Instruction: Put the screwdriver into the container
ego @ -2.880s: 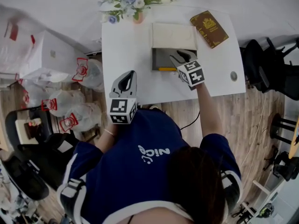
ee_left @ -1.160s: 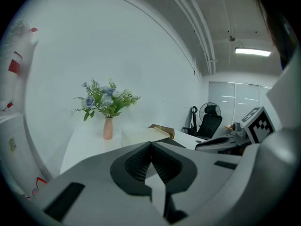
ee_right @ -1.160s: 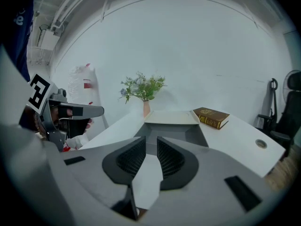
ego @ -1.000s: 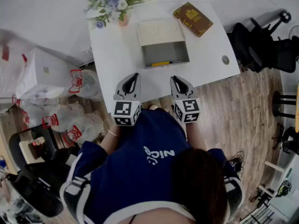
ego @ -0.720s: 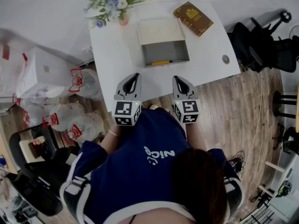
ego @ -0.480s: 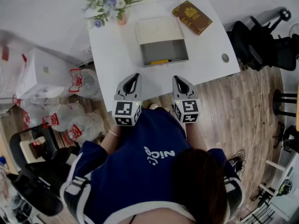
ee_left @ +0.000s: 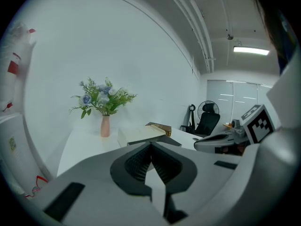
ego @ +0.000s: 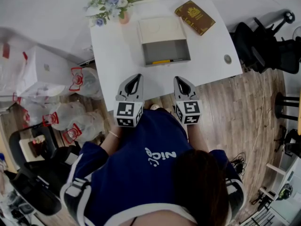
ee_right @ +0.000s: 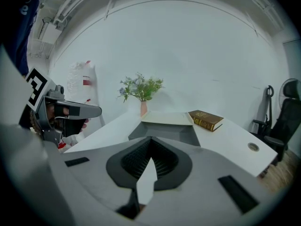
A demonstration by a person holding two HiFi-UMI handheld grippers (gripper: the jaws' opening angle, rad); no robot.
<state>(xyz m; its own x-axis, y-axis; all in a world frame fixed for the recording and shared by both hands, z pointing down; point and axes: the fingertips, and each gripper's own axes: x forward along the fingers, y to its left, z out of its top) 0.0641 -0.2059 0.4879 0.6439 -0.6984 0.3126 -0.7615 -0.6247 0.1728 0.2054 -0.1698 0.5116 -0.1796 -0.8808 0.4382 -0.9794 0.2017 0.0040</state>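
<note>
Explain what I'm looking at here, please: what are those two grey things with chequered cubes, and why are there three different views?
There is no robot here. A person holds a grasping tool in each hand: the left tool and the right tool. The patterned cubes are part of them. The overhead picture comes from a camera on the person's head, looking down. The other two come from cameras riding on each tool, looking along its jaws. On the white table are a grey container with a yellow-handled screwdriver lying inside, a brown book and a vase of flowers. Both tools are shut and hold nothing, near the table's front edge.
</note>
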